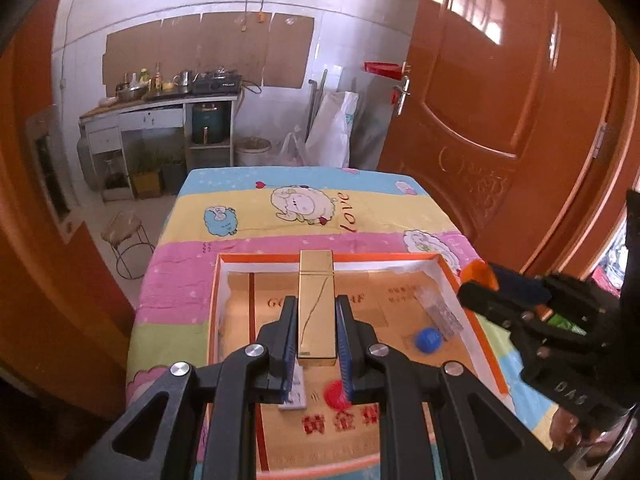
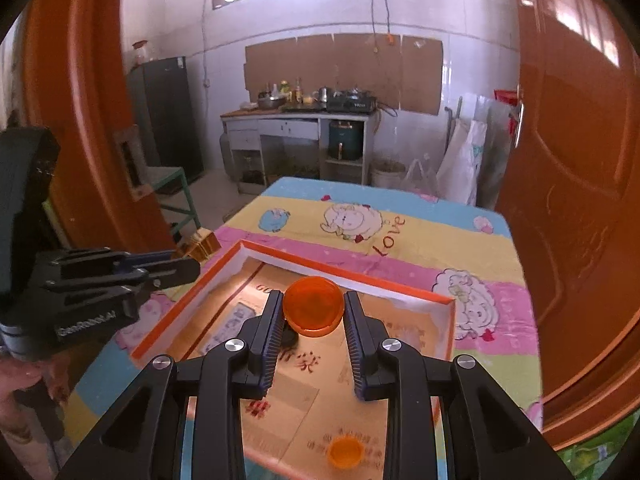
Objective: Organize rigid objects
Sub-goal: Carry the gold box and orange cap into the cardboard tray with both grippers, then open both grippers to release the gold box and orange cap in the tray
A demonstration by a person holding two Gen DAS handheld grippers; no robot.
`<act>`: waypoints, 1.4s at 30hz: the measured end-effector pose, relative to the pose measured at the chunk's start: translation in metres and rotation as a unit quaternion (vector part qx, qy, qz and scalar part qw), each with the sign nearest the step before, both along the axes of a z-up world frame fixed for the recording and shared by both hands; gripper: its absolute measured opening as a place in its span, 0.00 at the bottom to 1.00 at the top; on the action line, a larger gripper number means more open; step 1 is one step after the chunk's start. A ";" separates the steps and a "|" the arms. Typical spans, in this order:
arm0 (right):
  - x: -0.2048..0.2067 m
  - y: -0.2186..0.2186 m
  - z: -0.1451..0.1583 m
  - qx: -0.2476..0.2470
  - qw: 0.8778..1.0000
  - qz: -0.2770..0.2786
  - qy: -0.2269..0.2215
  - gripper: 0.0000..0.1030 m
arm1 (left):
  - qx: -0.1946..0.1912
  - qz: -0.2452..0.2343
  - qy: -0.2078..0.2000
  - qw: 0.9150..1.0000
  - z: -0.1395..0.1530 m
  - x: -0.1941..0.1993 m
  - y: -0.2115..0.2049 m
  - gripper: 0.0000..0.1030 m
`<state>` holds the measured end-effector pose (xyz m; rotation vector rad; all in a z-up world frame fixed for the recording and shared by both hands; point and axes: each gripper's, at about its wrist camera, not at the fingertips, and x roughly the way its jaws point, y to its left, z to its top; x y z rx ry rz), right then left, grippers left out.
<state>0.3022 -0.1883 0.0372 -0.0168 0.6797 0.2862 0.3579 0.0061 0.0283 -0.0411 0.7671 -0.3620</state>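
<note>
Both grippers were carrying small items above an orange-rimmed shallow box (image 1: 472, 300) that lay on a table covered in a cartoon-sheep cloth (image 1: 304, 204), so the step in hand looked like a carry between picking up and setting down. The left gripper (image 1: 318, 334) had its jaws narrowed onto a gold rectangular box (image 1: 317, 304), long and glossy with a thin line across its face, held lengthwise above the box's printed floor. The right gripper (image 2: 314, 322) pinched an orange translucent round lid (image 2: 314, 306) by its edges, face toward the camera. Below, a blue cap (image 1: 428, 339), a clear packet (image 1: 440, 312), a white card (image 1: 294, 394) and a smaller orange cap (image 2: 345, 453) lay loose in the box. The next move probably called for lowering each item onto a bare spot before parting the jaws. Beyond stood a kitchen counter (image 1: 160, 100) and an orange door (image 1: 500, 100).
</note>
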 end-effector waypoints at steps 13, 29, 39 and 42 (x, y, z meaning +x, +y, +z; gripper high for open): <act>0.081 -0.003 -0.062 0.002 0.998 -0.020 0.063 0.30 | 0.024 0.021 0.056 0.998 -0.054 0.071 -0.009 0.18; 0.098 -0.013 -0.096 -0.003 0.995 -0.023 0.102 0.30 | 0.044 0.033 0.081 0.995 -0.088 0.098 -0.006 0.18; 0.104 -0.013 -0.104 -0.002 0.991 -0.025 0.132 0.30 | 0.050 0.033 0.096 0.994 -0.094 0.102 -0.005 0.18; 0.105 -0.013 -0.108 -0.005 0.989 -0.031 0.141 0.30 | 0.047 0.035 0.098 0.993 -0.095 0.103 -0.005 0.18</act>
